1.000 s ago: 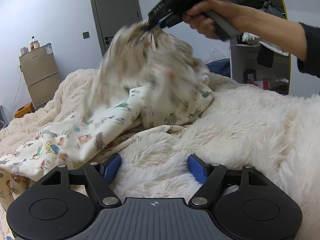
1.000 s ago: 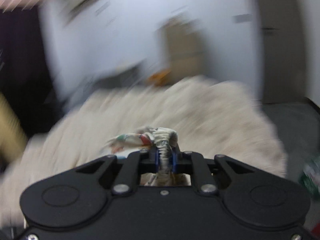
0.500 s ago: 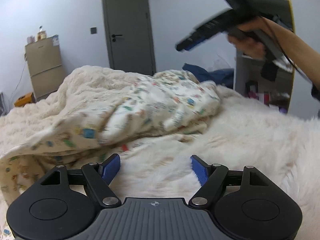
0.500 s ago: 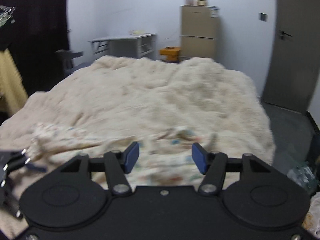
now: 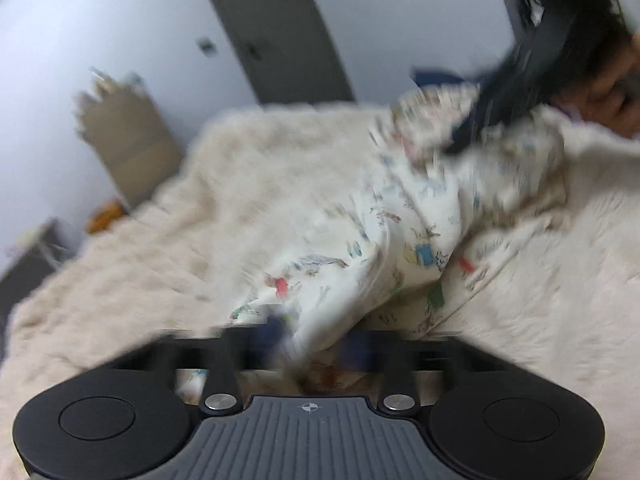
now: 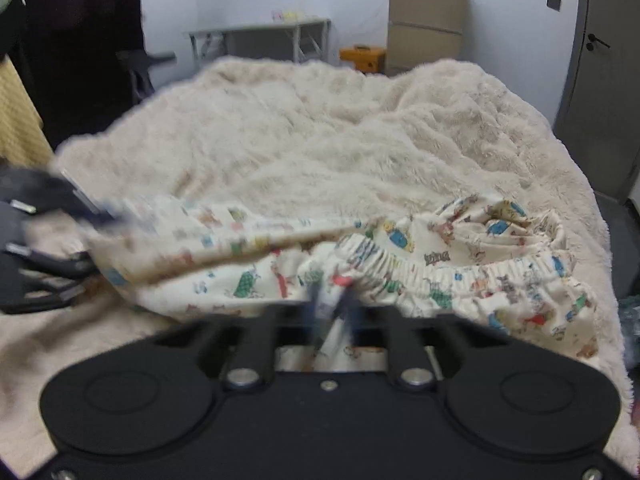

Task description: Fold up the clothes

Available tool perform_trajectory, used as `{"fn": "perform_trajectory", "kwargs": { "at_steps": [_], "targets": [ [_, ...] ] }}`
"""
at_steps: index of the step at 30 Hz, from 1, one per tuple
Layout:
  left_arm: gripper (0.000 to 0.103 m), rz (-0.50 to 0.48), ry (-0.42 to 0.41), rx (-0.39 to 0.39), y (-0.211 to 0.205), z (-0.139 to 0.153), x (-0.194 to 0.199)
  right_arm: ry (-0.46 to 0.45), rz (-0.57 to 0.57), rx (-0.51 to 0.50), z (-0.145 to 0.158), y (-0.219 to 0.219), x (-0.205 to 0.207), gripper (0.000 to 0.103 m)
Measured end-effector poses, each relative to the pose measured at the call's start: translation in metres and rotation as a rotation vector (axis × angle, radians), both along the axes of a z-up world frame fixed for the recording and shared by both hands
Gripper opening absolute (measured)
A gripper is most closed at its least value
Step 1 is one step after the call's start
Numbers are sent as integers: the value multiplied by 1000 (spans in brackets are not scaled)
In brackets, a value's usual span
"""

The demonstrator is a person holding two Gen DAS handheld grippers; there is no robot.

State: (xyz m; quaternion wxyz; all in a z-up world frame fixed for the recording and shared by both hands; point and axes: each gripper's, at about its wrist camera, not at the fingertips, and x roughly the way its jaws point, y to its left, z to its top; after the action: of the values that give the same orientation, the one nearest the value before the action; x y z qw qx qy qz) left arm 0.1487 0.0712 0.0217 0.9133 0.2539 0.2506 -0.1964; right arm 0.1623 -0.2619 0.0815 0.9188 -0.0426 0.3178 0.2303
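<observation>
A cream garment (image 6: 400,264) printed with small cartoon figures, with a gathered elastic waistband, lies stretched across the fluffy cream blanket (image 6: 320,140). My right gripper (image 6: 332,308) is at the waistband end, its jaws closing tight, with a fold of fabric pinched between the blue pads. My left gripper (image 5: 316,340) is blurred by motion; its jaws are closing too, with the other end of the garment (image 5: 400,248) bunched between them. Each gripper shows in the other's view: the left gripper (image 6: 96,216) at the far left, the right gripper (image 5: 464,140) at the upper right.
The blanket covers a bed whose right edge (image 6: 600,240) drops to a dark floor. Beyond the bed stand a grey door (image 6: 600,60), a tan cabinet (image 6: 424,32), an orange box (image 6: 362,58) and a grey desk (image 6: 260,36). A person's hand (image 5: 600,96) holds the right gripper.
The right gripper let the garment fall, swung down and shut on its waistband. The left gripper, open over bare blanket before, moved onto the garment's other end and closed on it.
</observation>
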Motion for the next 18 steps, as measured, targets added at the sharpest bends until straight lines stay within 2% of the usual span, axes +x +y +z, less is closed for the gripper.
{"fn": "perform_trajectory", "kwargs": {
  "at_steps": [2,3,5,7,9,10,12,14,15,16,17,18],
  "targets": [
    [3,42,-30,-42,5,24,19,-58,-19,62,17,-30,-16,0],
    [3,61,-43,-60,7,34,28,-109,-49,112,32,-61,-32,0],
    [3,101,-59,-73,5,50,44,-172,-102,153,48,-106,-58,0],
    [10,177,-65,-81,1,59,65,-211,-142,172,57,-140,-78,0],
    [19,236,-38,-62,-11,51,82,-202,-175,154,52,-176,-97,0],
    [23,239,-33,-43,-17,46,81,-193,-180,138,49,-186,-101,0],
    [43,230,-27,-18,-26,35,76,-116,-132,58,26,-201,-107,2],
    [49,187,-24,-12,-30,23,52,-48,-65,-12,7,-205,-108,8],
    [55,177,-38,-18,-29,19,38,-18,-29,-72,-3,-203,-108,10],
    [60,168,-48,-33,-27,17,25,-7,1,-136,-9,-199,-109,11],
    [71,167,-54,-39,-26,17,21,-13,14,-178,-9,-196,-110,13],
    [76,170,-71,-50,-22,18,7,-24,19,-210,-8,-192,-111,16]
  ]
}}
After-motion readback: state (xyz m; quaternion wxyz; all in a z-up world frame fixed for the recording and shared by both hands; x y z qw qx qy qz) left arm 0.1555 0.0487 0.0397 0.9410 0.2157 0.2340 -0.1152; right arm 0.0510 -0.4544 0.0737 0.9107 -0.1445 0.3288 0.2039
